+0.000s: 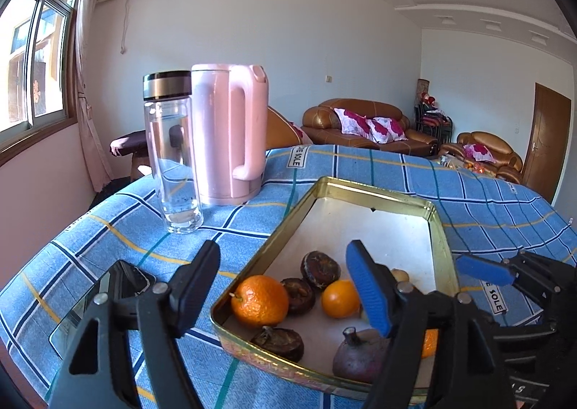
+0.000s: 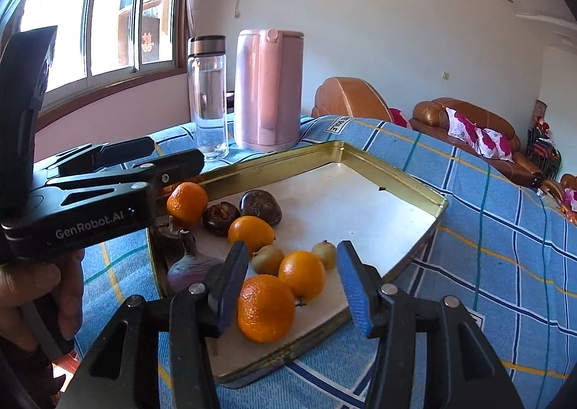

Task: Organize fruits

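Observation:
A gold-rimmed metal tray (image 1: 438, 239) (image 2: 396, 171) lies on the blue checked cloth and holds several fruits. Oranges (image 1: 259, 300) (image 2: 266, 307), dark brown round fruits (image 1: 320, 269) (image 2: 260, 206), small kiwis (image 2: 267, 259) and a purple pomegranate-like fruit (image 1: 357, 355) (image 2: 189, 266) cluster at its near end. My left gripper (image 1: 285, 286) is open above the tray's near left corner, empty. My right gripper (image 2: 292, 286) is open, its fingers on either side of the nearest orange without touching it. The right gripper also shows in the left wrist view (image 1: 479, 270), and the left in the right wrist view (image 2: 151, 156).
A pink electric kettle (image 1: 230, 131) (image 2: 268, 88) and a clear water bottle (image 1: 173, 153) (image 2: 209, 95) stand behind the tray. A phone (image 1: 104, 297) lies on the cloth to the left. Sofas (image 1: 360, 124) stand beyond the table.

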A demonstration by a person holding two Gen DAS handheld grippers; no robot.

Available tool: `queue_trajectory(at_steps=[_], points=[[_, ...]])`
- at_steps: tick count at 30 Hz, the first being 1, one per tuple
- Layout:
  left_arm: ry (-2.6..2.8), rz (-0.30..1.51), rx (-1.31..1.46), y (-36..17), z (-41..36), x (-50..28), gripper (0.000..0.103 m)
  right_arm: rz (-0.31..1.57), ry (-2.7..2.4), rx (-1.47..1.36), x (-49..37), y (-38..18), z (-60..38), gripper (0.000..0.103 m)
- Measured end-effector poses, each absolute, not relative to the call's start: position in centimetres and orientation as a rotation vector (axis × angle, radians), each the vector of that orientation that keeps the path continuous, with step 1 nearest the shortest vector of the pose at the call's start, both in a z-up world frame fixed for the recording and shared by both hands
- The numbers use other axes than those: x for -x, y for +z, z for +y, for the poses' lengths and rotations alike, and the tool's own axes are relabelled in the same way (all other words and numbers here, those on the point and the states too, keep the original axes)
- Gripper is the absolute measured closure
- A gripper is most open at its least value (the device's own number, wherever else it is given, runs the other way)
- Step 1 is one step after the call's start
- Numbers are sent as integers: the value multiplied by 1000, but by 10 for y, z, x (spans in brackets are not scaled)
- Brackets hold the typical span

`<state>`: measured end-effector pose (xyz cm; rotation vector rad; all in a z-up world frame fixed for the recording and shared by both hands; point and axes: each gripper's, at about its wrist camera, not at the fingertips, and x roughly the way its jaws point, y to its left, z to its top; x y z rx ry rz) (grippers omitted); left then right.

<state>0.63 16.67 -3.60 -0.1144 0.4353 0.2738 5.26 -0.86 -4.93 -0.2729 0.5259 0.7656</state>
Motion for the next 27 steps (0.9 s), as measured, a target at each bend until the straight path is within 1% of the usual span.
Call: queue_trajectory(at_steps=[1, 3, 4, 7, 10, 12, 17, 27], points=[[274, 428, 115, -34, 166, -4, 22, 516, 751, 263, -52, -45, -14, 48], [277, 410, 115, -29, 163, 0, 18, 486, 706, 244, -50, -37, -26, 43], [276, 402, 115, -27, 161, 2, 14, 472, 688, 229, -49, -33, -32, 42], [282, 383, 105, -21, 155, 7, 8, 437, 652, 185, -47, -21, -50, 41], [281, 373, 96, -17, 149, 11, 2, 418, 610, 164, -46, -14, -62, 32], [277, 367, 91, -14, 146, 13, 2, 409, 593, 154, -43, -11, -69, 29], [272, 359, 76, -9, 138, 19, 0, 387, 591, 141, -34, -4, -77, 29], [264, 353, 60, -5, 126, 26, 0, 369, 590, 125, -25, -1, -88, 28]])
